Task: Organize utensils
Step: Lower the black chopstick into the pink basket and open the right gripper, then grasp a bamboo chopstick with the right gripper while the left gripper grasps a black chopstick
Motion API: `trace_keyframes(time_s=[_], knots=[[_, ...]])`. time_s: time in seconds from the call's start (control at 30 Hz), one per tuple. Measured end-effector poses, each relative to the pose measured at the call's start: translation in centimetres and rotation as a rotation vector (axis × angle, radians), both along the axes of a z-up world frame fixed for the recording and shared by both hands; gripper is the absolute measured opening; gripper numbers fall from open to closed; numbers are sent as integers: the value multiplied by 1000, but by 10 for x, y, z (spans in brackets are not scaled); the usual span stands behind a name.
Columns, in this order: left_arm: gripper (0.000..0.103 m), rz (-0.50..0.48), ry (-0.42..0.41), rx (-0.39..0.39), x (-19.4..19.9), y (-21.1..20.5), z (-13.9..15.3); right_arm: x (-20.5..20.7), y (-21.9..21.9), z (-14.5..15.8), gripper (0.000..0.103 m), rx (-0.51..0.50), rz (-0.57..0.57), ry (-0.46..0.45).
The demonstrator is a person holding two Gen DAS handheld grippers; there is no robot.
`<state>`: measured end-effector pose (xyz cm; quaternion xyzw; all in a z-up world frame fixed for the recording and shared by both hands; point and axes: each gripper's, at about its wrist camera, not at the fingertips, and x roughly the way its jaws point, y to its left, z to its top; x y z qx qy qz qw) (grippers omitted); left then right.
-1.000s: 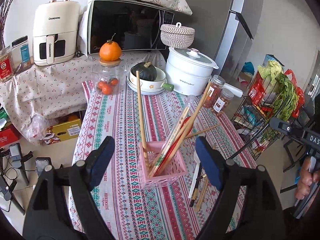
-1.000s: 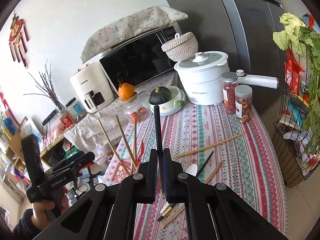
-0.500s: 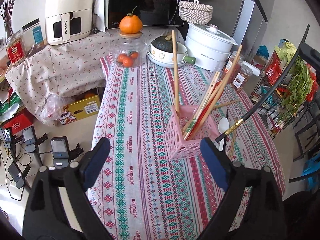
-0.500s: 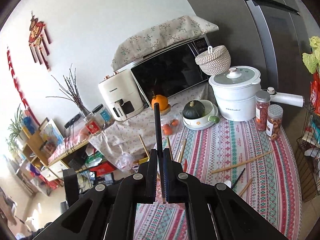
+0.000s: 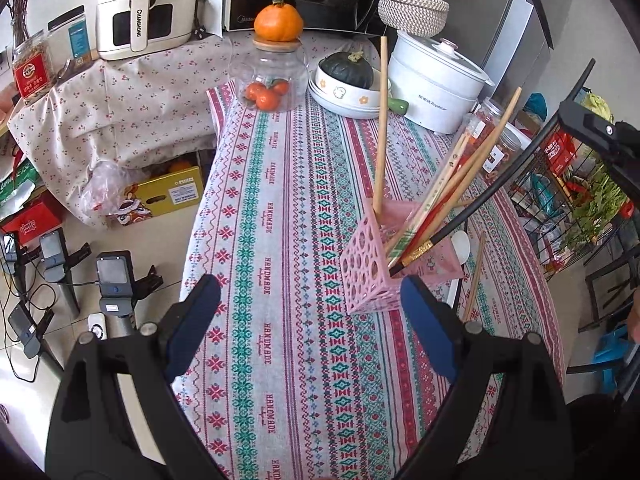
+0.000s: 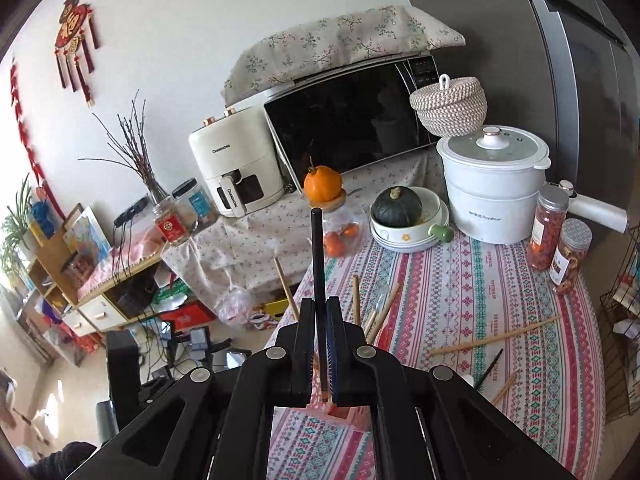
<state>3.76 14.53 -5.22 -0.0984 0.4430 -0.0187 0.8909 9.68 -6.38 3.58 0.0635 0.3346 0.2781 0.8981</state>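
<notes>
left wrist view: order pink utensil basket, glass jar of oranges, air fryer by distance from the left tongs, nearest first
1. pink utensil basket: nearest to the left tongs, just ahead, beside the right finger.
2. glass jar of oranges: mid-distance, at the table's far end, ahead.
3. air fryer: farthest, on the back counter, upper left.

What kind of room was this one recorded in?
Most likely a home kitchen or dining corner: a microwave, an air fryer and a white electric pot stand behind a cloth-covered table.

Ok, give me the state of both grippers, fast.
Left gripper: open, holding nothing.
Right gripper: closed on the black chopstick.
</notes>
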Motion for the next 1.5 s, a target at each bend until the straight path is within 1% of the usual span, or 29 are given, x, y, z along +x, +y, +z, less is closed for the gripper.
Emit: trace_keyframes(time_s=[0.1, 0.13, 0.2, 0.23, 0.27, 0.3, 0.37, 0.43, 0.57, 0.63, 0.87, 1.03, 1.13, 1.23, 1.3, 1.43, 1.5], knots=[[91, -7, 5, -1, 0, -2, -1, 13, 0, -20, 6, -2, -13, 48], [91, -10, 6, -1, 0, -4, -2, 16, -2, -25, 8, 7, -19, 64], [91, -19, 6, 1, 0, -7, -2, 22, -8, -30, 10, 30, -34, 95], [91, -25, 5, 4, 0, -9, -2, 23, -12, -29, 13, 42, -41, 106], [91, -30, 4, 6, -1, -10, -2, 22, -16, -29, 18, 56, -42, 108], [91, -33, 1, 8, -2, -12, -2, 21, -21, -27, 21, 65, -44, 105], [91, -44, 4, 7, -3, -15, -4, 16, -31, -23, 37, 68, -57, 90], [91, -61, 14, 9, -4, -21, -6, 11, -42, -20, 47, 58, -72, 81], [91, -99, 23, 23, -7, -35, -9, 10, -66, -28, 59, -16, -146, 115], [91, -120, 26, 30, -8, -44, -10, 14, -79, -41, 62, -47, -191, 144], [91, -193, 38, 55, -8, -75, -12, 26, -125, -97, 63, -147, -333, 295], [91, -234, 65, 72, -5, -93, -19, 36, -143, -134, 63, -192, -377, 398], [91, -252, 79, 86, -5, -99, -23, 43, -142, -155, 63, -239, -378, 438], [91, -263, 93, 96, -5, -101, -27, 54, -135, -171, 63, -262, -368, 466], [91, -266, 102, 99, -5, -100, -29, 62, -128, -179, 63, -273, -360, 475], [91, -272, 114, 85, -5, -97, -31, 78, -114, -191, 63, -326, -360, 466], [91, -278, 116, 78, -5, -96, -31, 85, -111, -197, 63, -341, -370, 481]])
